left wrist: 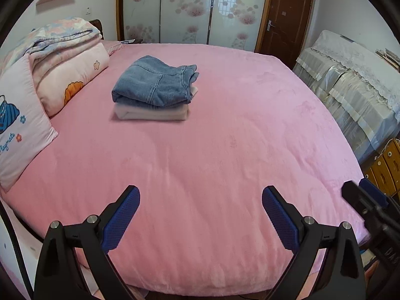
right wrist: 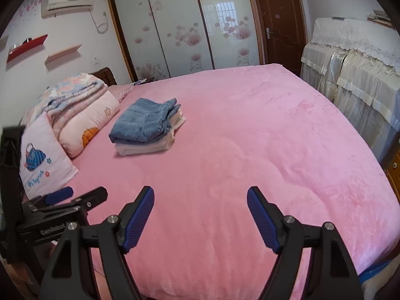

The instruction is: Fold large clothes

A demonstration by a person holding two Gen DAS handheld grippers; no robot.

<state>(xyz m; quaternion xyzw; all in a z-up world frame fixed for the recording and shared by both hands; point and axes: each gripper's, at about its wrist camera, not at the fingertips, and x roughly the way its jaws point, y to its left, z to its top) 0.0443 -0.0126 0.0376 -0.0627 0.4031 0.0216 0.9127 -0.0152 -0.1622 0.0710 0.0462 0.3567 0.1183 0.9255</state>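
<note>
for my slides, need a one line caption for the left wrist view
Open left gripper above a pink bed, facing folded jeans stacked on a folded pale garment.

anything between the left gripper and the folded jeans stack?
Nothing but bare pink bedspread between the open left gripper and the folded jeans, which sit on a pale folded garment. The left wrist view shows it.

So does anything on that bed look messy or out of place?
Nothing stands out. The jeans sit folded on a folded pale garment, a tidy stack on the smooth pink bed. Both grippers, left and right, are open and hold nothing.
</note>
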